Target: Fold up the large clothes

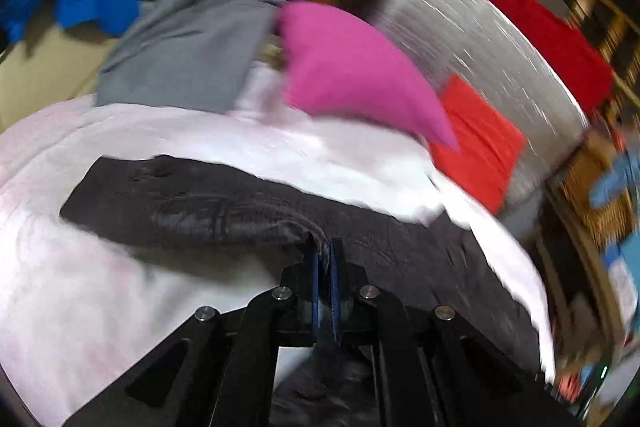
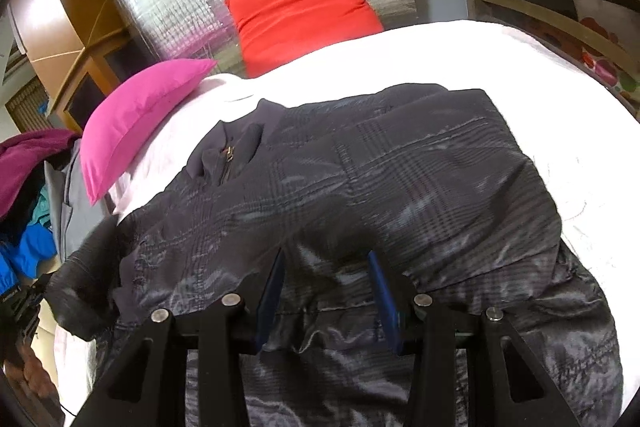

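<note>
Jacket [image 2: 380, 187], dark plaid with a shiny lining, lies spread on the white bed cover [image 2: 540, 67], its zipped collar toward the pink pillow [image 2: 136, 123] and its long axis running from there to the hem under the right gripper [image 2: 330, 291]. Left gripper [image 1: 324, 287] has its jaws pressed together on a ridge of the jacket's sleeve, so it is the nearer hand to carry that sleeve across the body; right gripper's jaws stand spread just over the lining, pinching nothing. No readable brand or label; small print at the right view's left edge is illegible
</note>
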A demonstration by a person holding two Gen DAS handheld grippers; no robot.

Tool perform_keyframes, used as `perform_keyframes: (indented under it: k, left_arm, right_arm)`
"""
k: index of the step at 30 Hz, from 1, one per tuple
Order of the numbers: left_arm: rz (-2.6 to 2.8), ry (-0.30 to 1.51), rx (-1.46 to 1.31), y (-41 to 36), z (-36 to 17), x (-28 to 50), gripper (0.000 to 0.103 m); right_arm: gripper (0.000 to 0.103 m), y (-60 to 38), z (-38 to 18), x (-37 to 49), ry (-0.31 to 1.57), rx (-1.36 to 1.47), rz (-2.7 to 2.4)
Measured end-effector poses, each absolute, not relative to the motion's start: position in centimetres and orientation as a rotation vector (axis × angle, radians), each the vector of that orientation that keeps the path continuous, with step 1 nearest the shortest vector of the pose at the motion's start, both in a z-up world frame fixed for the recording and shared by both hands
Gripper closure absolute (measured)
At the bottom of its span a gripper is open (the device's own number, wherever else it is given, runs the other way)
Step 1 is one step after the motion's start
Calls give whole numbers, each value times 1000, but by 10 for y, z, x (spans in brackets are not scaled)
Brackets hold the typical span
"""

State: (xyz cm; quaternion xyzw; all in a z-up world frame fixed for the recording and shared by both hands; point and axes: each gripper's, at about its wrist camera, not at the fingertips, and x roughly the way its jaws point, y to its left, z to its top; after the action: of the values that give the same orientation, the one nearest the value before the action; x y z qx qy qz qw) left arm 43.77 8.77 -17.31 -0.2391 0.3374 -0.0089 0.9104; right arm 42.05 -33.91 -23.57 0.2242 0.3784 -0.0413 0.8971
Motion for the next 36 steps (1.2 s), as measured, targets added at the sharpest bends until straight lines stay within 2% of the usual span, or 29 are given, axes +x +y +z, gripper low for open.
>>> perform_keyframes:
  k: [8,14,16,18,20,22,27,31,36]
  left_arm:
    - [-110,824,-333,-5,-210,432,99]
    - [-115,924,-398,-4,-232,439,96]
    - [-127,955,-469,9,-232,437,76]
    - [-142,953,-512,21,-228,428,63]
    - [-153,935,-535,33,-219,412,57]
    - [-128,904,-547,49,-209,397,37]
    - [-44,847,-727,109,-208,373,36]
    - [35,838,-901,154,-227,382,36]
    - [22,859,-1053,165,-256,407,36]
  right_arm:
    - [57,-352,-231,415,765,483,-102]
    - [57,-366,-234,414,770,527,-121]
    - [57,-368,-234,413,767,535,-120]
    - [56,-369,-233,411,764,540,-114]
    - [56,-369,-231,411,762,547,-103]
    - [56,-369,-230,410,757,558,-92]
    - [56,-363,-225,403,749,554,-61]
    - [56,-362,-223,398,740,543,-55]
    - [56,-369,-225,401,744,558,-63]
